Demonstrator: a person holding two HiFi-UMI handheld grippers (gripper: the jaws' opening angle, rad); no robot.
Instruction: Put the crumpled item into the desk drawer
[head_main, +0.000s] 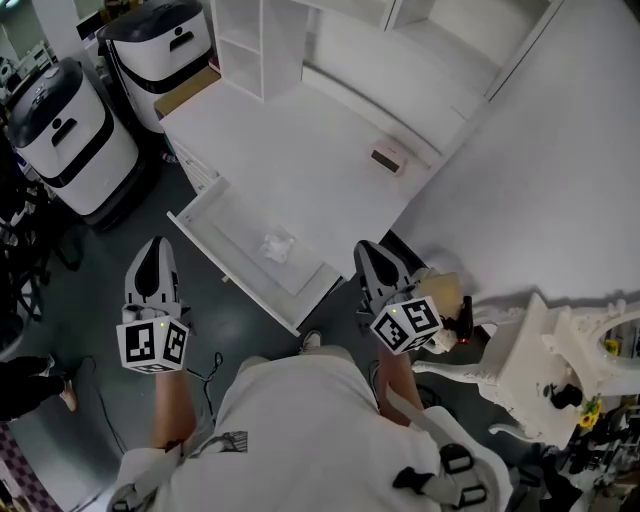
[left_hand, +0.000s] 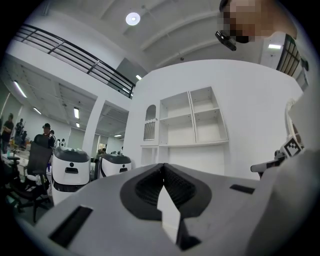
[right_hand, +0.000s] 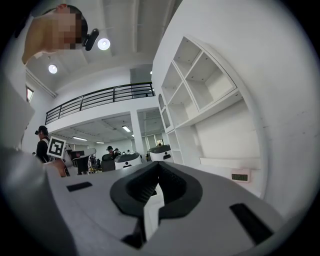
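Already the crumpled white paper wad lies inside the open white desk drawer. Near the drawer's front, the left gripper and right gripper hang with jaws closed, empty. Only shutting the drawer may remain.

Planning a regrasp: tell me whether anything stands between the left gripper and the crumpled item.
Nothing visible does. The crumpled item lies uncovered in the open drawer, right of the left gripper, whose jaws are shut.
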